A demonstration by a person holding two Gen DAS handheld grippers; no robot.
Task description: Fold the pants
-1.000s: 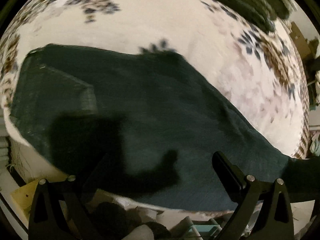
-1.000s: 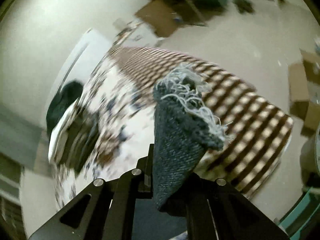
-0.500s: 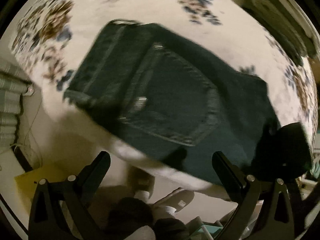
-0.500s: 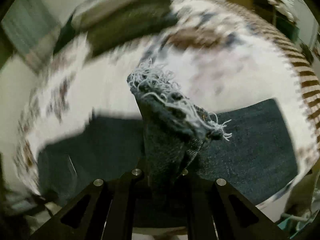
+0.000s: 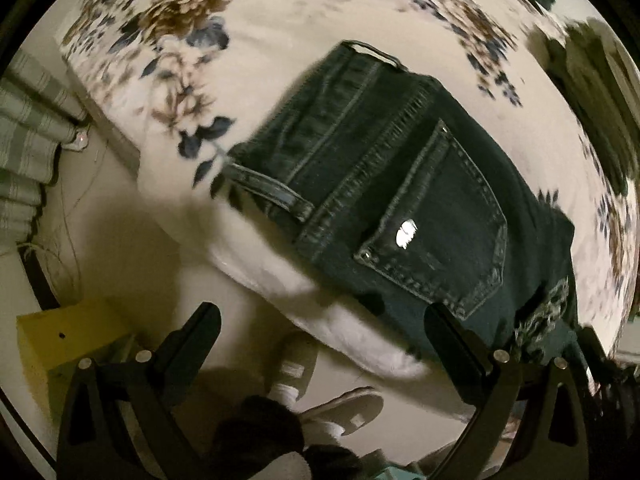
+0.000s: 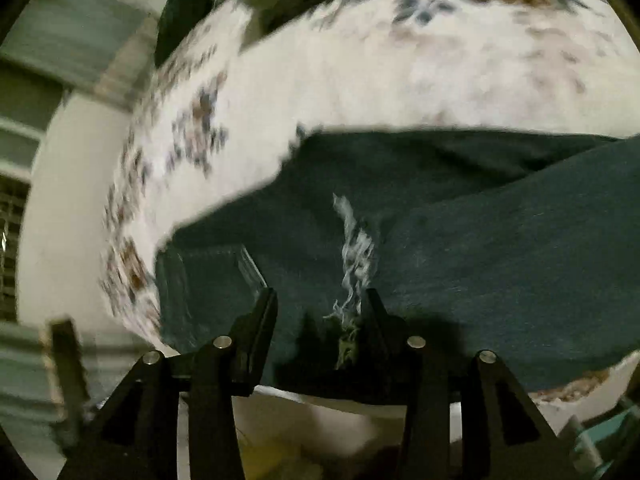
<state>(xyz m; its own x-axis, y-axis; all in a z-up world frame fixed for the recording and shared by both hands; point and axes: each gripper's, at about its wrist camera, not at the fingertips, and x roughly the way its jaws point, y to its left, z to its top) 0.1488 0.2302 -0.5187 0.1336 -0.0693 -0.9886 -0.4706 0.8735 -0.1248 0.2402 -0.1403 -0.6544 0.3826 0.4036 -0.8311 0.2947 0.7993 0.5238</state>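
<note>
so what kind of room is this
Most likely a bedroom: the jeans lie on a bed with a floral cover, a curtain hangs beside it, and a shoe sits on the floor.

No words, brands or numbers can be read in either view. The jeans [image 5: 400, 200] carry a small pale tag [image 5: 406, 233] on the back pocket, but it is too blurred to read.

Dark jeans [image 5: 400, 200] lie flat on the floral-covered bed [image 5: 280, 20], near its edge.

Right gripper [image 6: 320, 304] jaws newly parted
</note>
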